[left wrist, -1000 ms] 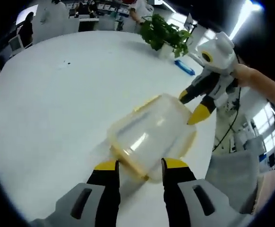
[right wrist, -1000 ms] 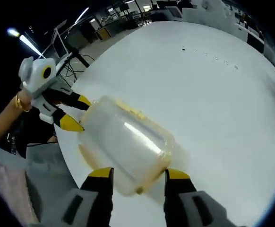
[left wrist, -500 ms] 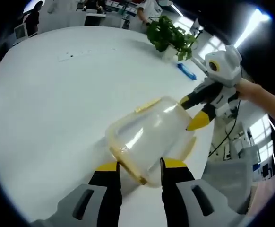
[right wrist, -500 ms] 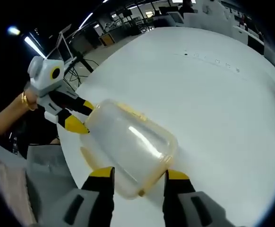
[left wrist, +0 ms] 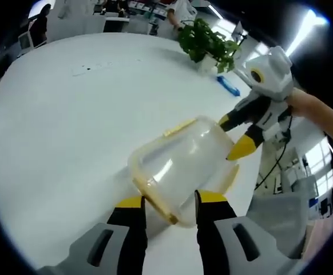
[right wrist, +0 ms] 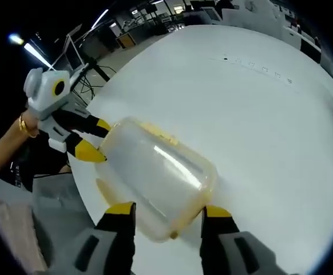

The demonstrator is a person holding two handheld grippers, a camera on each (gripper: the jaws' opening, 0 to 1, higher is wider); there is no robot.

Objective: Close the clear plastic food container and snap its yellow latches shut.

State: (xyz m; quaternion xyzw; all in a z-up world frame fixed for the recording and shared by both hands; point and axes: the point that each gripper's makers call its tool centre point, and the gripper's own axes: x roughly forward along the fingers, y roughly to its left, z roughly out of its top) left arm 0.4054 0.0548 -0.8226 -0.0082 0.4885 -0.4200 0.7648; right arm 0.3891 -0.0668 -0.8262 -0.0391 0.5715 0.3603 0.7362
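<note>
- Left gripper view: the left gripper (left wrist: 168, 201) stands with its jaws spread, one on each side of the near end of the clear container (left wrist: 181, 166), which lies on the white table (left wrist: 63, 126) near the edge. A yellow latch (left wrist: 178, 127) runs along the far rim. The right gripper (left wrist: 242, 133) meets the opposite end, jaws parted. A potted plant (left wrist: 205, 43) and a blue object (left wrist: 227, 86) sit well beyond.
- Right gripper view: the right gripper (right wrist: 167, 213) brackets its end of the container (right wrist: 158, 175) with jaws apart; the left gripper (right wrist: 89, 140) touches the far end.
- Judgement: bracing from both ends looks right; keep the lid seated flat, then press one latch while the other gripper holds the box from sliding off the table edge.
</note>
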